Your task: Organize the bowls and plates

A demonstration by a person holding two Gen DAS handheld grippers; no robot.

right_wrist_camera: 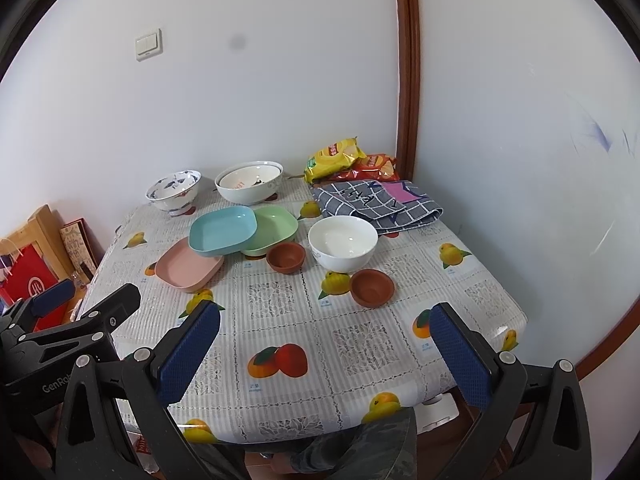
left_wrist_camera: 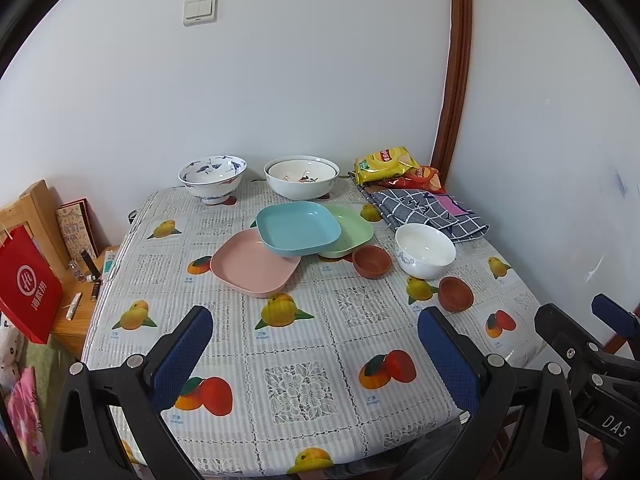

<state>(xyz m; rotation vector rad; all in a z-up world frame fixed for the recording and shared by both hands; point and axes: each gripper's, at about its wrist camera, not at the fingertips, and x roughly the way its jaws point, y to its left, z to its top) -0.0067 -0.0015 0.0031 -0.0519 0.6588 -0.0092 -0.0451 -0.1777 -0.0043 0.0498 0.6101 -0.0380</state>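
Observation:
On the fruit-print table (left_wrist_camera: 304, 360) a blue square plate (left_wrist_camera: 296, 226) leans over a pink plate (left_wrist_camera: 252, 264) and a green plate (left_wrist_camera: 352, 232). A white bowl (left_wrist_camera: 425, 249) and two small brown bowls (left_wrist_camera: 371, 261) (left_wrist_camera: 455, 294) stand to their right. At the back stand a blue-patterned bowl (left_wrist_camera: 212, 176) and a large white bowl (left_wrist_camera: 301, 182) with a smaller one inside. My left gripper (left_wrist_camera: 316, 344) and right gripper (right_wrist_camera: 326, 340) are open and empty above the table's front edge. The plates (right_wrist_camera: 222, 230) and white bowl (right_wrist_camera: 343, 242) also show in the right wrist view.
Snack bags (left_wrist_camera: 390, 166) and a checked cloth (left_wrist_camera: 428, 208) lie at the back right corner. A wooden side table with a red bag (left_wrist_camera: 28, 288) stands left of the table. Walls close the back and right.

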